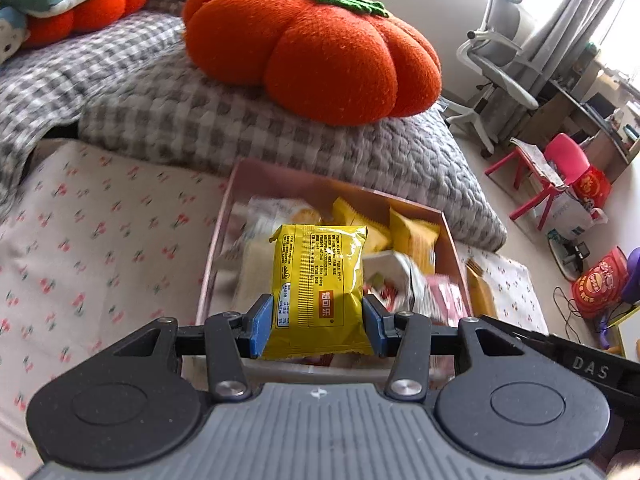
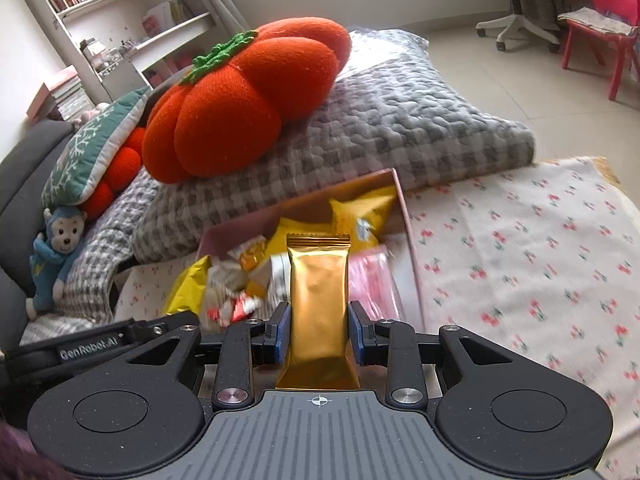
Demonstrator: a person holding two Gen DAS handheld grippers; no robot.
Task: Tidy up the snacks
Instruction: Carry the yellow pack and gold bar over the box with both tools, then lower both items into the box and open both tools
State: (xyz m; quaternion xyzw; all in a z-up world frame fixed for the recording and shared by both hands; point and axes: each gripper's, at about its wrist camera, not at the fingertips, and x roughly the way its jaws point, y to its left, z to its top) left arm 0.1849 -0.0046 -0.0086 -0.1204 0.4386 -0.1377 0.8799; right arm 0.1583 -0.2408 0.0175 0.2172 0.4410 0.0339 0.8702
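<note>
A pink box [image 1: 216, 240] [image 2: 412, 232] lies on the cherry-print sheet, filled with several snack packs in yellow, white and pink wrappers. My left gripper [image 1: 319, 320] is shut on a yellow snack packet [image 1: 318, 280], held upright above the near end of the box. My right gripper [image 2: 319, 326] is shut on a gold foil bar [image 2: 318, 300], which stands upright over the box's near side. The left gripper's black arm [image 2: 100, 344] shows at the left of the right wrist view, and the right gripper's arm [image 1: 580, 360] at the right of the left wrist view.
A big orange pumpkin cushion [image 1: 312, 44] [image 2: 248, 96] rests on a grey checked quilt [image 1: 280, 136] just behind the box. A blue monkey toy [image 2: 56, 252] sits at the left. An office chair [image 1: 496, 64], a red chair [image 2: 604, 20] and bags stand on the floor.
</note>
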